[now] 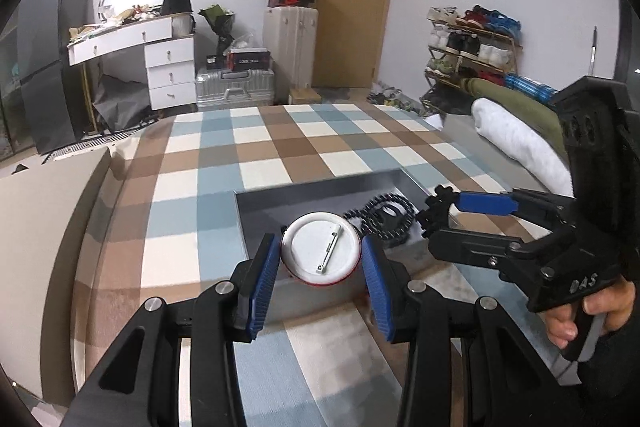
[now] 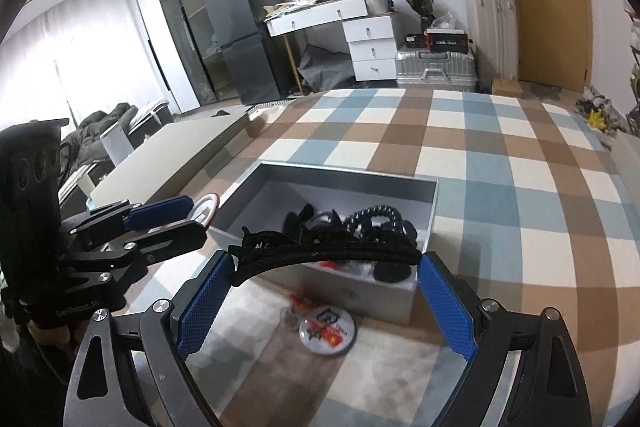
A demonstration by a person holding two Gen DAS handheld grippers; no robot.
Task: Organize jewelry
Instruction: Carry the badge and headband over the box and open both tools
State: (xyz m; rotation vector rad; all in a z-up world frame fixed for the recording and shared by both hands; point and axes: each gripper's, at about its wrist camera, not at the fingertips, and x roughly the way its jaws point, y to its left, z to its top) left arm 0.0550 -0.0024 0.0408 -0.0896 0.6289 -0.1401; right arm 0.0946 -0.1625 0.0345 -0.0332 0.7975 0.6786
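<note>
Blue pads (image 1: 262, 279) of our left gripper (image 1: 320, 267) pinched a round pin badge (image 1: 320, 249) by its rim; it seemed light, rigid and slippery. Our right gripper (image 2: 324, 291) clamped a stiff black hair clip (image 2: 320, 253) endwise above the grey box (image 2: 434, 203).

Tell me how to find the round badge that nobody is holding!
Find the checked blanket, then the grey box sitting on it. Just in front of the box lies a round badge, flat on the blanket, white with red and black pictures. The other badge is in the left tongs, plain back showing.

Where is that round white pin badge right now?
In the left wrist view, the white pin badge is gripped back-side up in the left gripper, beside the grey box.
</note>
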